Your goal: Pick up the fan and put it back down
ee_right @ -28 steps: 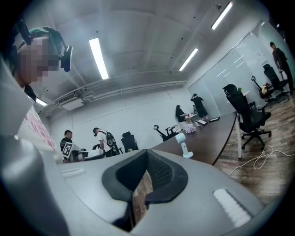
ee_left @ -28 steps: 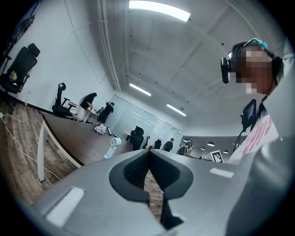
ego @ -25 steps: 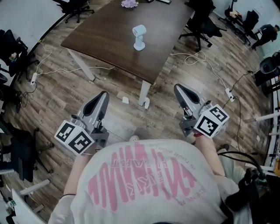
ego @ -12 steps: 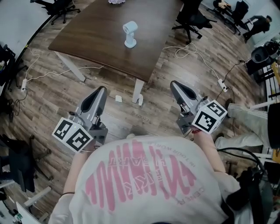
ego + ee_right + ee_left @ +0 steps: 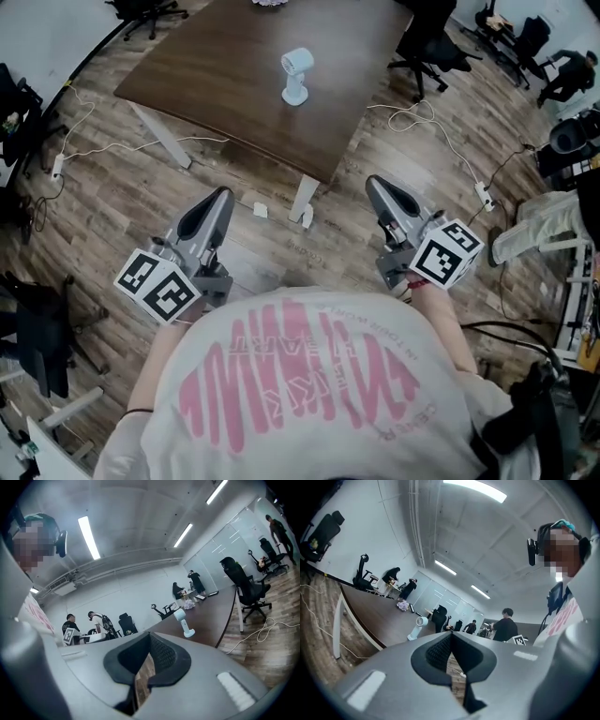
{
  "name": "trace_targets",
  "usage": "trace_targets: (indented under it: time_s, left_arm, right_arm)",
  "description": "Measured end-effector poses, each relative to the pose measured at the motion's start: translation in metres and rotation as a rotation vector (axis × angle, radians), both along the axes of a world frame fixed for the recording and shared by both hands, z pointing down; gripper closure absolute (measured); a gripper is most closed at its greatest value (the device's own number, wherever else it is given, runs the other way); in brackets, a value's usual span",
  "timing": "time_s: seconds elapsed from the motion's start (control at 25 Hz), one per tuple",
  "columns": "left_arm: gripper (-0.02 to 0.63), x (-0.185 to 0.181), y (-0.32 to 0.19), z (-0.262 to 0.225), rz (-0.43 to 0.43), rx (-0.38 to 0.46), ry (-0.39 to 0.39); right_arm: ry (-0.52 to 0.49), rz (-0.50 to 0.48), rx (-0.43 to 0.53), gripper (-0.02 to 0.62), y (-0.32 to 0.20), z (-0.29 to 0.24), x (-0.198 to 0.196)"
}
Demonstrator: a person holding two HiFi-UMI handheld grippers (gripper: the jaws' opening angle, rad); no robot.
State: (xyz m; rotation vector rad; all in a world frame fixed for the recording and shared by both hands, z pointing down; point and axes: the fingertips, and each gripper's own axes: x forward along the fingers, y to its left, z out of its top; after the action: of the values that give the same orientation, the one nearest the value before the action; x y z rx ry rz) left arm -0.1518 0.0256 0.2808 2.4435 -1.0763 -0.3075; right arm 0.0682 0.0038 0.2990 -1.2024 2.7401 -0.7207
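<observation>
Past the fan (image 5: 296,77), the table (image 5: 216,70) runs out of frame.

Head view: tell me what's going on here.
A person stands on the wooden floor short of the dark table, holding a gripper in each hand. The left gripper and right gripper are both shut and empty, pointing toward the table. The white fan stands upright on the table, untouched, well ahead of both. The pick-up has not begun.

Open floor (image 5: 330,236) lies just ahead of the left gripper (image 5: 219,197) and right gripper (image 5: 375,186). Farther ahead, between them, the counter (image 5: 216,56) edge and its leg (image 5: 303,197) obstruct. Bare counter surrounds the fan (image 5: 296,77).
</observation>
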Motion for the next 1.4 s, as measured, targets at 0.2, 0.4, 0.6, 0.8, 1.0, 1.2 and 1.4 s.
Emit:
trace_targets:
  time_s: [0.2, 0.4, 0.6, 0.8, 1.0, 1.2, 1.4]
  left_arm:
    - [0.591, -0.005, -0.001, -0.001, 0.0, -0.005, 0.001]
    - [0.591, -0.005, -0.002, 0.006, -0.005, -0.011, -0.002]
    - [0.591, 0.001, -0.008, 0.003, 0.002, -0.007, 0.019]
    - [0.591, 0.005, -0.012, 0.006, 0.018, -0.014, 0.032]
    - [0.591, 0.016, -0.012, 0.006, 0.043, -0.02, 0.045]
    - [0.591, 0.016, -0.015, 0.005, 0.052, -0.018, 0.043]
    - [0.591, 0.016, -0.015, 0.005, 0.053, -0.015, 0.034]
  right_arm:
    - [0.009, -0.009, -0.011, 0.591, -0.001, 0.007, -0.005]
    - [0.003, -0.002, -0.007, 0.591, 0.0, 0.009, -0.002]
    - [0.012, 0.036, -0.009, 0.591, -0.002, 0.004, 0.015]
    - [0.043, 0.051, -0.016, 0.591, 0.0, 0.007, 0.021]
    - [0.071, 0.072, -0.033, 0.591, 0.003, 0.01, 0.03]
    - [0.065, 0.085, -0.033, 0.591, 0.001, 0.01, 0.031]
    - [0.048, 0.098, -0.042, 0.591, -0.001, 0.016, 0.032]
